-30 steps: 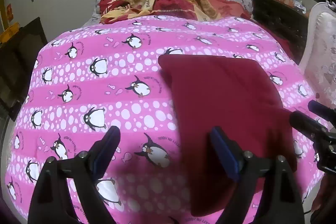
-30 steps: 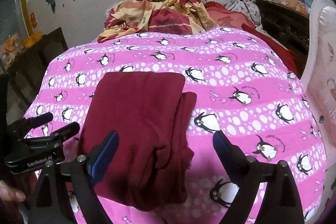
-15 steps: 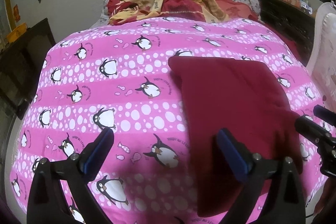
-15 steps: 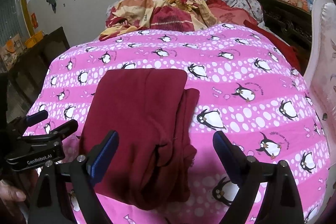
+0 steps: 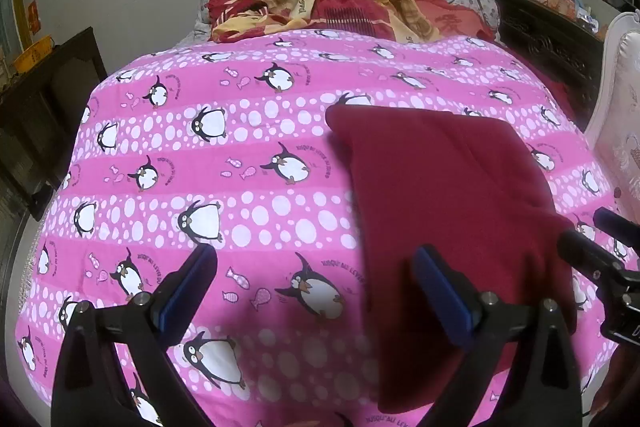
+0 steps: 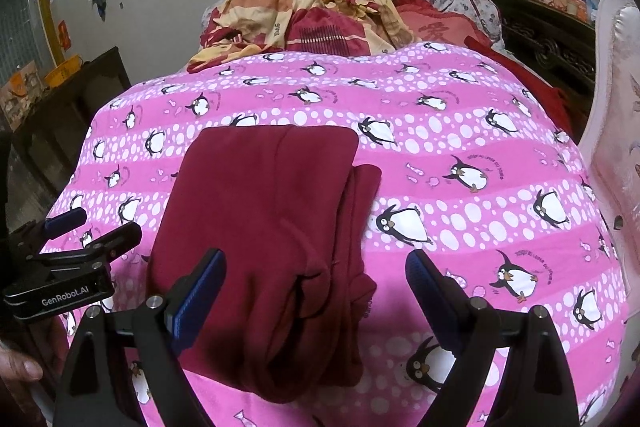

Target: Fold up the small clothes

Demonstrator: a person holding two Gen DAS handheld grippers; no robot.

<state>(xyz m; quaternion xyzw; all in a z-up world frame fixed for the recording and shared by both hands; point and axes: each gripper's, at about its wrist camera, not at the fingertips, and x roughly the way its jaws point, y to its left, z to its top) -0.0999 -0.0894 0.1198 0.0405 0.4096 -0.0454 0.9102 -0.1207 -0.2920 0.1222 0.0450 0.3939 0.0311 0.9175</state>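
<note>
Left wrist view: the left tongs (image 5: 316, 291) stand wide apart with nothing between them, having just opened further, above the pink penguin-print quilt (image 5: 248, 163). The folded dark-red fabric garment (image 5: 448, 195) lies right of centre.

Right wrist view: the right tongs (image 6: 316, 291) gape empty over the garment (image 6: 260, 227), lower centre-left.

Taking the folded dark-red garment (image 6: 264, 227) as landmark: the pink penguin quilt (image 5: 240, 187) lies flat and bare to its left and right, open room for a gripper to pass. Beyond its far edge, a crumpled red-and-yellow blanket (image 6: 320, 23) heaps up at the head of the bed. Well to its right stands a padded white bed board (image 6: 616, 131) (upright, closing that side off). Dark wooden furniture (image 5: 48, 107) stands off the quilt's left edge.
</note>
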